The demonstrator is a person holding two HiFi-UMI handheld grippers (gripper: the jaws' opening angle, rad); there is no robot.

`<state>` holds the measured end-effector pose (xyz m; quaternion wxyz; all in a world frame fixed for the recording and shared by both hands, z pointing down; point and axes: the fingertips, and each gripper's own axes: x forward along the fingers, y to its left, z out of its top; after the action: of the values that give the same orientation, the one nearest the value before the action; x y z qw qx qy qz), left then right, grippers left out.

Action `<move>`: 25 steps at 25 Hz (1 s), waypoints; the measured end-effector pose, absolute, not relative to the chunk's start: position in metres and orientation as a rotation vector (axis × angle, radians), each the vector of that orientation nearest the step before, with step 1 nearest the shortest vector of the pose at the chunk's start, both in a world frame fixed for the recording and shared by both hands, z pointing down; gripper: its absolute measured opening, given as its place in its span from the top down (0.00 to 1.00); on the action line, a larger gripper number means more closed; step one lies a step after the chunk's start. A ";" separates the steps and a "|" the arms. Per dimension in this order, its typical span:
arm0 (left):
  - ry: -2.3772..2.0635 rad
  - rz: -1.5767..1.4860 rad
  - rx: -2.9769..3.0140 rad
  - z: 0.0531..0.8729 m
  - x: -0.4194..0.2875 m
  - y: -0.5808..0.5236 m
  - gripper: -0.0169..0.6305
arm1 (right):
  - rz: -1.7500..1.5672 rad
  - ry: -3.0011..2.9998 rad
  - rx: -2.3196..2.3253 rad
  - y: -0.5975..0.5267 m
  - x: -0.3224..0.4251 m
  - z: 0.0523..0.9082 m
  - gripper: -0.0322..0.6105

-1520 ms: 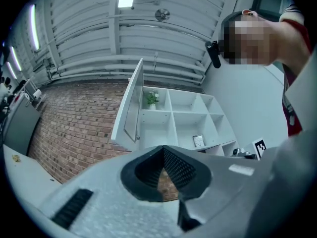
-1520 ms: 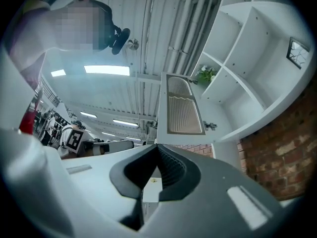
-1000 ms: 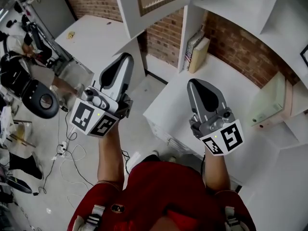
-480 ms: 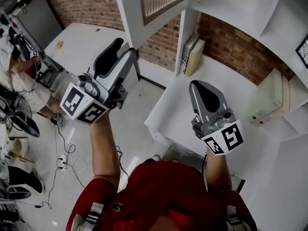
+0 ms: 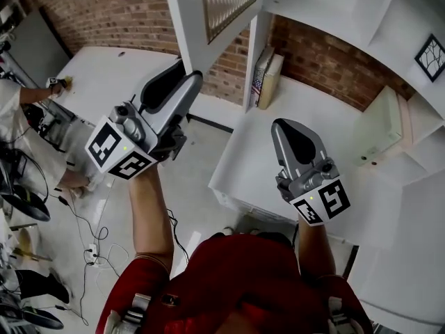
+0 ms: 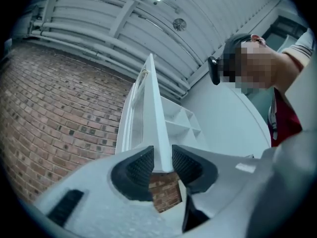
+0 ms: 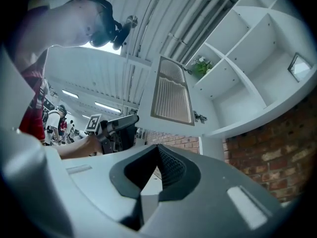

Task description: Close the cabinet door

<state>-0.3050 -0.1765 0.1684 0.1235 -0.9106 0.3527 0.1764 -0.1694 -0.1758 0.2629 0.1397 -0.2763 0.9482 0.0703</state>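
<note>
**Cabinet door [image 5: 208,19], swung open from the white shelves [image 5: 327,5] on the brick wall.**
Your left gripper [image 6: 162,158], its jaws just closing, clamps the door's lower edge. Your right gripper [image 7: 157,157] is clenched on nothing, apart from the door.

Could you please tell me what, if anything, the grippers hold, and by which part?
The left gripper, its jaws just closing, clamps the cabinet door by its lower edge; the right gripper is empty.
</note>
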 end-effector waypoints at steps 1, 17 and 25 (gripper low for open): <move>1.020 0.516 -2.653 0.168 -0.303 -0.176 0.79 | 0.206 2.739 -0.820 -0.174 -0.169 0.265 0.93; 1.081 0.488 -2.586 0.165 -0.221 -0.176 0.73 | 0.219 2.683 -0.980 -0.179 -0.102 0.267 0.93; 1.140 0.487 -2.556 0.163 -0.176 -0.185 0.70 | 0.211 2.653 -0.987 -0.186 -0.056 0.261 0.93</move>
<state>-0.1764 -0.1847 0.1633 0.1497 -0.8896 0.3968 0.1693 -0.0561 -0.1863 0.2609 0.1508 -0.3436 0.9240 0.0736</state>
